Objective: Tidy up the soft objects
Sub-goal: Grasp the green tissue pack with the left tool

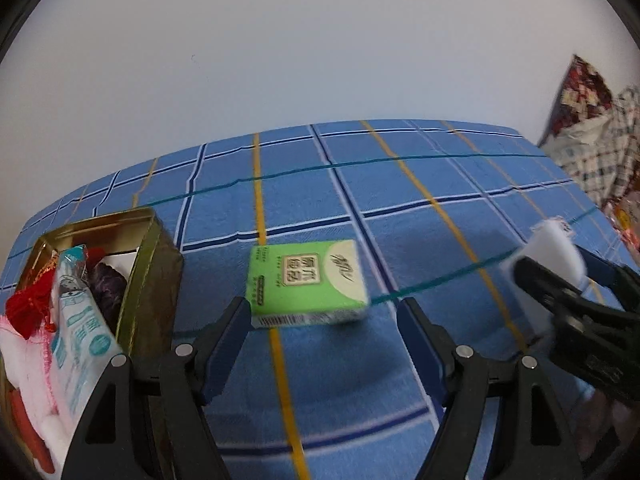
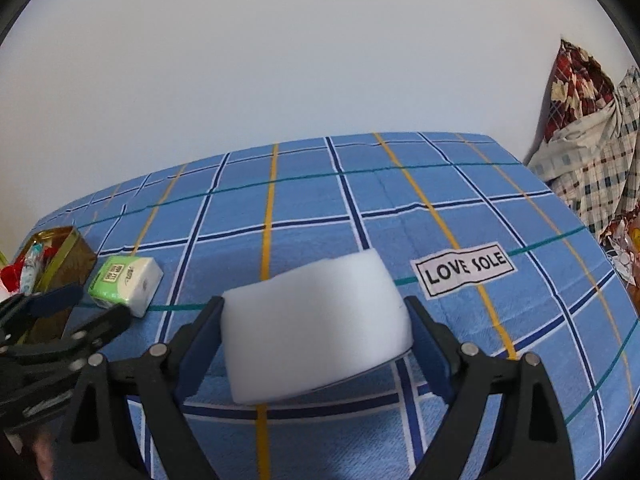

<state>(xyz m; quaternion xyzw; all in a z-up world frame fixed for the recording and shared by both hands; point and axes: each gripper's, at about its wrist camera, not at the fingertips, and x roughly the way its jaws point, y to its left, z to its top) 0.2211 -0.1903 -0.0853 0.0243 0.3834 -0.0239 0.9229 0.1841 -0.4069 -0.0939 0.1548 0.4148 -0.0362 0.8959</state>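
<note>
1. Sponge (image 2: pixel 316 328), a white foam block, is seen between the two fingers of the right gripper (image 2: pixel 316 320). The left pad is pressed against its side and the right pad is touching or almost touching the other side, so the block is taken as clamped; it is lifted at the near edge and tilted above the tabletop (image 2: pixel 440 208).
2. The left gripper (image 1: pixel 324 320) is held with its fingers wide apart, and nothing is pressed by them. A green tissue pack (image 1: pixel 306 282) lies flat on the tabletop just ahead of the fingertips, close to the left finger; whether it is touched cannot be told.
3. A golden tin box (image 1: pixel 156 264) stands on the tabletop to the left of the tissue pack, near it but apart. It is filled with soft things: a white and teal packet (image 1: pixel 78 320), a red tasselled item (image 1: pixel 30 308), something pink and white (image 1: pixel 24 364) and a dark purple item (image 1: pixel 106 284).
4. In the right wrist view, a white label with the words LOVE SOLE (image 2: pixel 464 270) is seen on the blue checked cloth, to the right of the sponge and farther away.
5. Behind the far right edge, a pile of checked and red patterned fabric (image 2: pixel 592 148) is seen, against a plain white wall (image 2: pixel 280 60).
</note>
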